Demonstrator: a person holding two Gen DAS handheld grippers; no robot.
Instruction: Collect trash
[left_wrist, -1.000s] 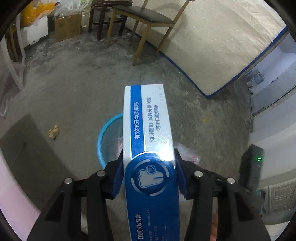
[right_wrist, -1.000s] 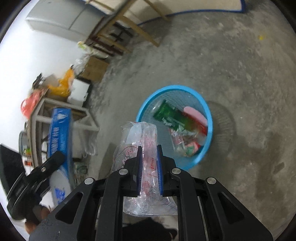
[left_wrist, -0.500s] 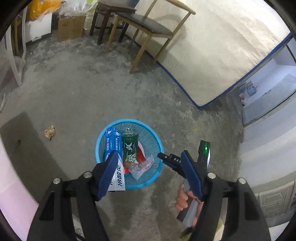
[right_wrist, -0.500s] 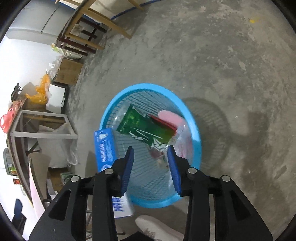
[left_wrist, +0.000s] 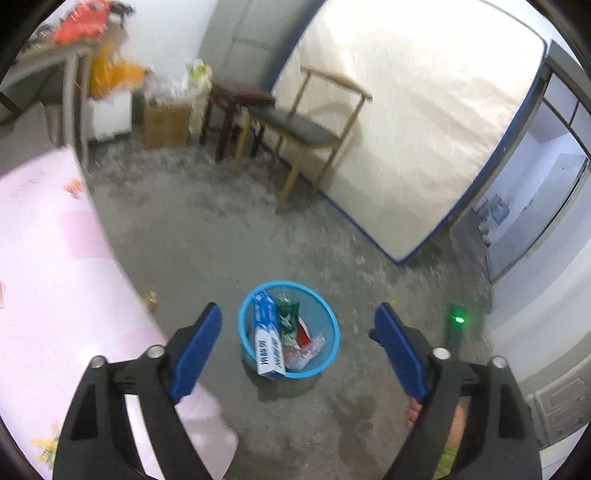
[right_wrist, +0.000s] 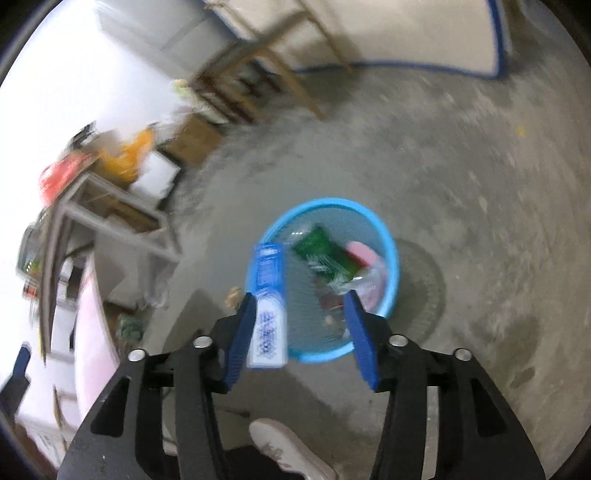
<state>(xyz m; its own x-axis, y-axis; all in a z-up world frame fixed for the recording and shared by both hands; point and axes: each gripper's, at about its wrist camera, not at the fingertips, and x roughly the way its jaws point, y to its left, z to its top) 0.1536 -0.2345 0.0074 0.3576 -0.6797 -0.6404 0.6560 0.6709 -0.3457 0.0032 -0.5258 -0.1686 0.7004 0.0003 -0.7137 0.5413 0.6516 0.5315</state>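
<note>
A blue mesh trash basket (left_wrist: 330, 318) stands on the concrete floor, also in the right wrist view (right_wrist: 389, 236). In it lie a blue-and-white toothpaste box (left_wrist: 266, 338), a green packet (left_wrist: 287, 318) and a clear plastic wrapper (left_wrist: 308, 350). The box (right_wrist: 268, 306) leans over the basket's rim, and the green packet (right_wrist: 320, 254) shows beside it. My left gripper (left_wrist: 297, 356) is open and empty, high above the basket. My right gripper (right_wrist: 302, 334) is open and empty above the basket's near rim.
A pink-covered table (left_wrist: 48, 295) is at the left. A wooden chair (left_wrist: 303, 125), a stool (left_wrist: 232, 107) and a cardboard box (left_wrist: 162, 125) stand at the back. A mattress (left_wrist: 413, 110) leans on the wall. A small scrap (left_wrist: 149, 297) lies on the floor.
Both grippers let go: the toothpaste box and the plastic wrapper dropped into the basket. Both grippers have since opened wider and lifted away from it.
</note>
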